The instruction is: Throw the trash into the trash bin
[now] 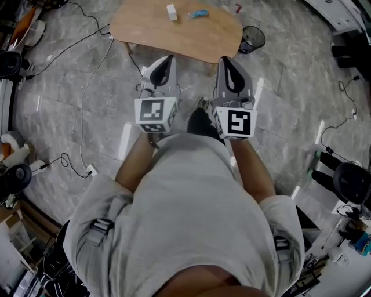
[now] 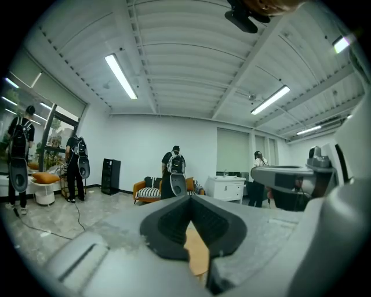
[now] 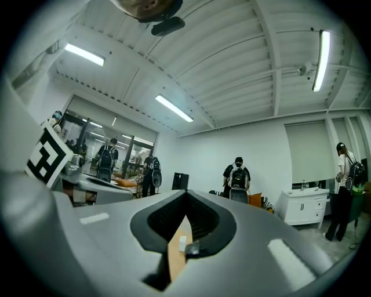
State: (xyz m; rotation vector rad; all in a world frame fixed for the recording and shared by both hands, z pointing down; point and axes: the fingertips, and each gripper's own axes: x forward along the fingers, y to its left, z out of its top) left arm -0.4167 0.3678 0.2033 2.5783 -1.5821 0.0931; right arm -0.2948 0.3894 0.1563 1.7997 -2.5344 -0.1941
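Note:
A rounded wooden table (image 1: pixel 191 36) stands ahead on the grey marble floor. On it lie a white block (image 1: pixel 171 11), a blue wrapper (image 1: pixel 198 14) and a small red scrap (image 1: pixel 237 8). A black mesh trash bin (image 1: pixel 253 38) stands on the floor by the table's right end. My left gripper (image 1: pixel 169 57) and right gripper (image 1: pixel 224 59) are held side by side just short of the table's near edge, both shut and empty. In the right gripper view the white block (image 3: pixel 182 243) and the tabletop (image 3: pixel 175 261) show through the slot below the shut gripper (image 3: pixel 186 192). The left gripper (image 2: pixel 190 197) shows only tabletop (image 2: pixel 198 255).
Cables (image 1: pixel 87 75) run across the floor on the left. Black chairs and gear (image 1: pixel 351 180) crowd the right edge. Further off, people with backpacks (image 2: pixel 174 174) stand near a sofa (image 2: pixel 148 188) and a white cabinet (image 3: pixel 304 212).

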